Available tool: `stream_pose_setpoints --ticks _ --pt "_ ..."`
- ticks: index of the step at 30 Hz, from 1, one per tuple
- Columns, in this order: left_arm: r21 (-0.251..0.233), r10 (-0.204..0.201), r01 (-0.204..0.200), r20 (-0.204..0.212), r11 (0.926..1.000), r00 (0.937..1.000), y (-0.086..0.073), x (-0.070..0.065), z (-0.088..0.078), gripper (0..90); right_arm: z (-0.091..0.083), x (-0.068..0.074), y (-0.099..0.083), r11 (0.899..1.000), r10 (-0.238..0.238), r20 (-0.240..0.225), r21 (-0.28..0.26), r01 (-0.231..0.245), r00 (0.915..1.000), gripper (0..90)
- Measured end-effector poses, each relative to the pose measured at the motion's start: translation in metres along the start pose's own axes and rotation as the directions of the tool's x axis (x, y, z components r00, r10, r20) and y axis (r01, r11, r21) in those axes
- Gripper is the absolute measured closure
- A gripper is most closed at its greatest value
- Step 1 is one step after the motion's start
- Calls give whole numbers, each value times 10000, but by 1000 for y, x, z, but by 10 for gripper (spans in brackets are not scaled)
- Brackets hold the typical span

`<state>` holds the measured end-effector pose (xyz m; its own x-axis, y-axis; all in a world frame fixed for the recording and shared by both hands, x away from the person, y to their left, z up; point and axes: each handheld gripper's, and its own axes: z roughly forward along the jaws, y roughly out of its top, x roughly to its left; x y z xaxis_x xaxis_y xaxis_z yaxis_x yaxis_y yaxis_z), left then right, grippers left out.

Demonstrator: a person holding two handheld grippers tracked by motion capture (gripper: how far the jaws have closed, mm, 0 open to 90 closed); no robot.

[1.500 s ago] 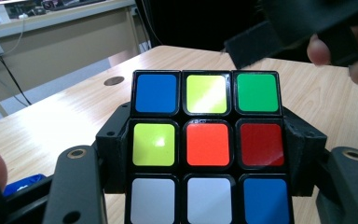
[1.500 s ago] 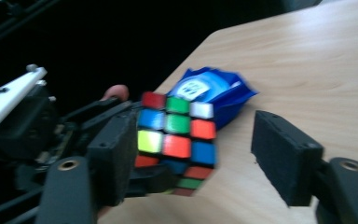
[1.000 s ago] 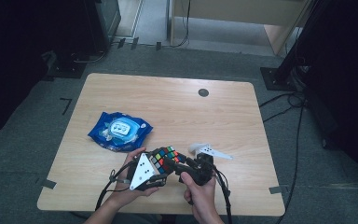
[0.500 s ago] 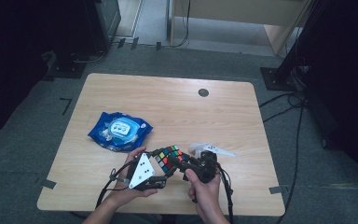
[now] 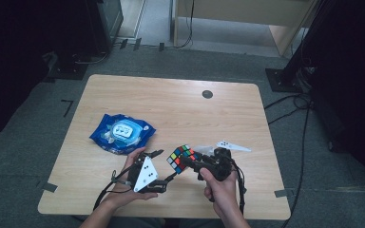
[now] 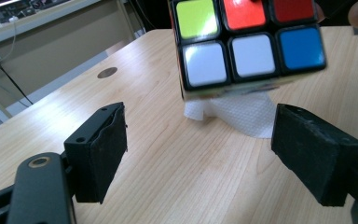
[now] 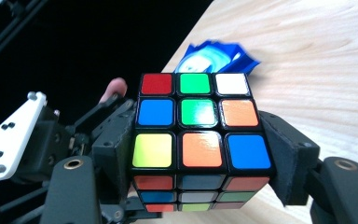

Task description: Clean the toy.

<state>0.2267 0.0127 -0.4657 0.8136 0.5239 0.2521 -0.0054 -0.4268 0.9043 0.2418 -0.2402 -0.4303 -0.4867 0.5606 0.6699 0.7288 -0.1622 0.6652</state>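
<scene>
Rubik's cube (image 7: 198, 126) clamped in right gripper (image 7: 198, 154); left gripper (image 6: 200, 154) just spread, empty.
Lifted above table (image 5: 171, 109) on one grip; could slip and tumble.

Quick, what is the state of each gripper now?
Left gripper: open, its jaws have just been opening, nothing between them.
Right gripper: closed on the Rubik's cube, lifted off the table.

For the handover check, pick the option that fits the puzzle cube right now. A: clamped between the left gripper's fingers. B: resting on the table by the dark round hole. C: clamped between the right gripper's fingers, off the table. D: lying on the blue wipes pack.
C: the right gripper presses its fingers on both sides of the puzzle cube, while the left gripper stands open below it.
</scene>
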Motion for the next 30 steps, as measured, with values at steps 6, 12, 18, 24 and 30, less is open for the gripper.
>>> stream_pose_setpoints --ticks 6,12,18,24,30 --pt "41 151 -150 -125 9999 9998 0 0 -1 172 5 1 -1 9990 -14 -63 447 16 10000 349" --pt "67 512 -512 -85 9987 9987 3 -6 -1 168 6 -3 0 9979 197 -121 626 -189 9997 348" --pt "9 658 -658 147 9978 9977 6 -12 1 131 10 -2 -2 9947 60 -124 1026 -47 9999 347" --pt "-88 738 -736 248 9972 9970 7 -15 1 104 15 -1 -4 9903 -39 -182 1391 64 9998 345" --pt "-187 883 -874 532 9960 9947 8 -18 1 136 25 4 -9 9804 -335 -241 1935 375 9991 346"
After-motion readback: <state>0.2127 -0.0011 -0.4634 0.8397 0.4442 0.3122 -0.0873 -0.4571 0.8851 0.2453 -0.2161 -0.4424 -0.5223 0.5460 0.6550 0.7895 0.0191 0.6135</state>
